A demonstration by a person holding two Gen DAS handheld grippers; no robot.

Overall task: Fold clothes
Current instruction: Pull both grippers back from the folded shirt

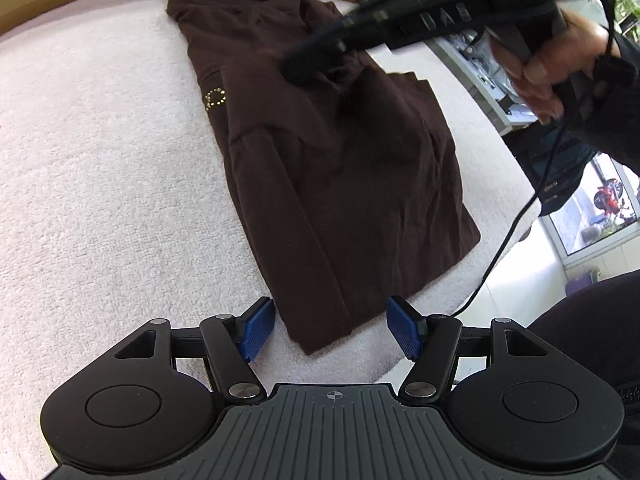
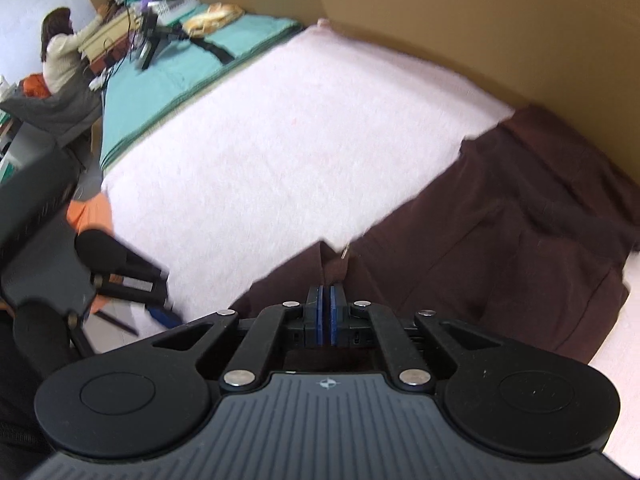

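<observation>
A dark brown garment [image 1: 340, 184] with a small gold stud emblem [image 1: 215, 98] lies partly folded on the pale pink fleece surface [image 1: 100, 160]. My left gripper [image 1: 332, 330] stands open over the garment's near corner, one blue pad [image 1: 258, 330] on each side of it, neither touching the cloth. My right gripper [image 1: 298, 68], held by a hand [image 1: 560, 68], reaches in from the upper right and is shut on a puckered fold of the garment. In the right wrist view its blue pads [image 2: 320, 312] meet on a raised ridge of the brown cloth [image 2: 500, 248]. The left gripper [image 2: 160, 292] shows blurred at the left.
A cardboard wall [image 2: 480, 20] borders the far side of the fleece. A black cable [image 1: 508, 240] hangs off the right edge toward the floor. A teal mat [image 2: 168, 80] with gear lies beyond, and a person [image 2: 60, 60] sits at a far desk.
</observation>
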